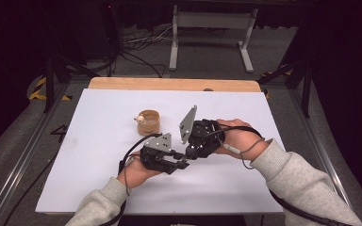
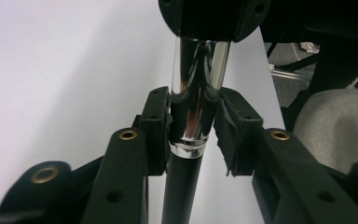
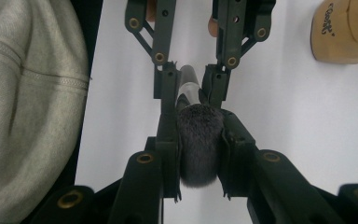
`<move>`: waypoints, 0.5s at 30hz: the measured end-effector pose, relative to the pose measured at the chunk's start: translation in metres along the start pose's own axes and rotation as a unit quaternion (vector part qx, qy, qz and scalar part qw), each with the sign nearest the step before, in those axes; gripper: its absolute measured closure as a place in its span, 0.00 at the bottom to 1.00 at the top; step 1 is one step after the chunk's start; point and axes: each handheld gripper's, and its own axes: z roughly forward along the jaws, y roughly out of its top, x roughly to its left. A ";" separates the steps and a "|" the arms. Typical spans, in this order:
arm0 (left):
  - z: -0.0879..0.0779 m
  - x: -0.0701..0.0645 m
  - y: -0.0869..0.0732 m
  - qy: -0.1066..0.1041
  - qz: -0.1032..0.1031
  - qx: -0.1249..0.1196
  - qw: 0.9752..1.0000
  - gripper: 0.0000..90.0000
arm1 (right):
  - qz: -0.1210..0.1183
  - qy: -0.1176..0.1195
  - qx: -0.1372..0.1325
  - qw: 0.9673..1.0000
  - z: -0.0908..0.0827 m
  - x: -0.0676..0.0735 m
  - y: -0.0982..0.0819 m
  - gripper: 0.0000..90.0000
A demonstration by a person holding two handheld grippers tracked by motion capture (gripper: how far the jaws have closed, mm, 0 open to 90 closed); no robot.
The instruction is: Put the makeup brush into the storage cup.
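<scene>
A makeup brush with a dark bristle head [image 3: 198, 149], a chrome ferrule [image 2: 193, 107] and a black handle is held between both grippers above the white sheet. My right gripper [image 3: 199, 135] is shut on the bristle head, squeezing it between its pads. My left gripper [image 2: 192, 116] faces it and is shut on the chrome ferrule where it meets the handle; it appears again opposite in the right gripper view [image 3: 189, 86]. In the high view the left gripper [image 1: 181, 165] and right gripper [image 1: 191, 153] meet tip to tip near the table's middle.
A round wooden cup [image 1: 149, 122] with a small pale thing at its rim stands behind the left gripper. The white sheet [image 1: 99, 141] covers the wooden table [image 1: 169, 84]. Grey sleeves [image 3: 23, 116] reach in from the near edge.
</scene>
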 end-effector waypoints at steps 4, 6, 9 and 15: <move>0.000 -0.001 0.001 0.004 0.006 0.005 1.000 0.78 | -0.004 0.001 -0.002 1.000 0.001 -0.001 -0.001 0.81; 0.001 -0.002 0.001 0.005 0.010 0.009 1.000 0.78 | -0.005 0.002 -0.002 1.000 0.001 -0.001 -0.001 0.81; 0.001 -0.002 0.001 0.008 0.012 0.010 1.000 0.79 | -0.011 -0.002 -0.003 1.000 0.002 0.000 -0.001 0.81; 0.001 -0.003 0.001 0.013 0.016 0.014 1.000 0.79 | -0.015 -0.002 -0.003 1.000 0.003 0.000 -0.001 0.80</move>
